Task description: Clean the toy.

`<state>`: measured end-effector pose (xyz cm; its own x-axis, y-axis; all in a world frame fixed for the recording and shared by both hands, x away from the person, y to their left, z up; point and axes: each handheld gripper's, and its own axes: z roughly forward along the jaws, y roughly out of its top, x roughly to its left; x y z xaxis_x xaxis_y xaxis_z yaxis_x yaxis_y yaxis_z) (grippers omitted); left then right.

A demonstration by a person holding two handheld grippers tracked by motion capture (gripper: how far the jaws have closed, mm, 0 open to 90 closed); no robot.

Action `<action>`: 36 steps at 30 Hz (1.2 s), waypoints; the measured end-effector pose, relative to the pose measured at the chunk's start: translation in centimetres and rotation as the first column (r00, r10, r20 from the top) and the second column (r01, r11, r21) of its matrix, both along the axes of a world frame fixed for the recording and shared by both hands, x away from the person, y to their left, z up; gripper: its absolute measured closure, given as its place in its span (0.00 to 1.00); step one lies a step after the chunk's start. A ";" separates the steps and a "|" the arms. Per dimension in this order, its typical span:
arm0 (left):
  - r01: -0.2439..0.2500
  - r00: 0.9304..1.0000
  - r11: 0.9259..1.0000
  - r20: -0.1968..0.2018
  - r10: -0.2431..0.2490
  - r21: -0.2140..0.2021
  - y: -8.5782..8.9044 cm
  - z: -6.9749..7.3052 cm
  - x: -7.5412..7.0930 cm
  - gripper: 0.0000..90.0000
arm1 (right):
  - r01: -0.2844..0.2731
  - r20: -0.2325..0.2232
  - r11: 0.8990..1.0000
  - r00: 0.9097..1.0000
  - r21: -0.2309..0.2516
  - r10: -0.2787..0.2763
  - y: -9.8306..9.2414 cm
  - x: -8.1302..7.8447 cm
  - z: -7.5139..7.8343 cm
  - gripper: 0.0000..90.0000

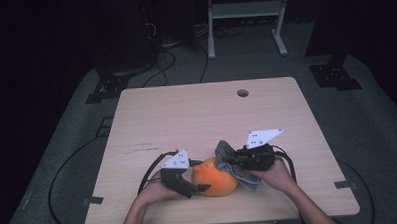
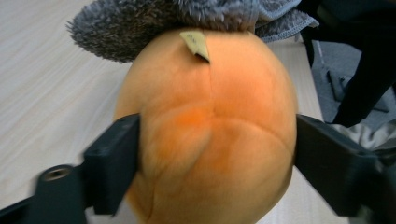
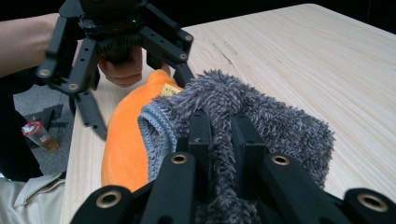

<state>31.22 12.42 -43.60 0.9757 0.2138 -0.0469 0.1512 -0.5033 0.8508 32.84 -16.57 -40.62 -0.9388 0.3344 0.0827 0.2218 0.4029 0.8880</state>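
High view: the round orange plush toy [image 1: 216,179] lies at the table's [image 1: 196,117] six o'clock edge. Left gripper view: the left gripper [image 2: 212,158] clamps its flanks. Right gripper view: the right gripper [image 3: 219,140] pinches a shaggy grey cloth [image 3: 261,116] draped over the toy at nine o'clock.

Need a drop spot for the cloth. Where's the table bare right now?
Bare: everything from the grippers up to the far edge and the cable hole, plus both side margins. Crowded: near-edge centre, where the left gripper clamps the orange plush and the right gripper presses the grey cloth onto it.
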 end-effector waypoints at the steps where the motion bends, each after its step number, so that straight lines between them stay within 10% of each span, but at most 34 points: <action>1: 0.000 1.000 1.000 -0.005 0.000 0.004 0.0 0.0 0.0 0.26 | 0.007 -0.007 1.000 1.000 0.004 -0.007 -0.3 0.0 -0.2 0.88; 13: 0.000 1.000 1.000 -0.007 0.000 -0.031 0.6 -0.6 0.1 0.29 | 0.110 -0.112 0.994 0.987 -0.008 -0.111 -4.7 -0.3 -3.4 0.88; 18: -0.001 1.000 0.999 -0.009 0.001 -0.040 0.6 -0.7 0.2 0.29 | 0.092 -0.102 0.992 0.991 0.085 -0.083 -4.9 -0.6 -2.5 0.88; 27: -0.003 1.000 0.999 -0.024 0.001 -0.052 1.0 -0.9 0.4 0.29 | 0.086 -0.178 0.995 0.980 -0.046 -0.093 -5.4 -0.5 -4.6 0.88; 36: -0.006 1.000 0.999 -0.006 0.006 -0.048 0.3 -0.7 0.1 0.29 | 0.064 -0.081 0.996 0.995 0.063 -0.059 -4.8 -1.4 -0.4 0.88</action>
<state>31.32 12.68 -44.25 0.9741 0.2170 -0.0633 0.1594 -0.4607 0.8731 31.39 -21.34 -41.00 -0.9063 0.3829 0.1791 0.3146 0.3279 0.8908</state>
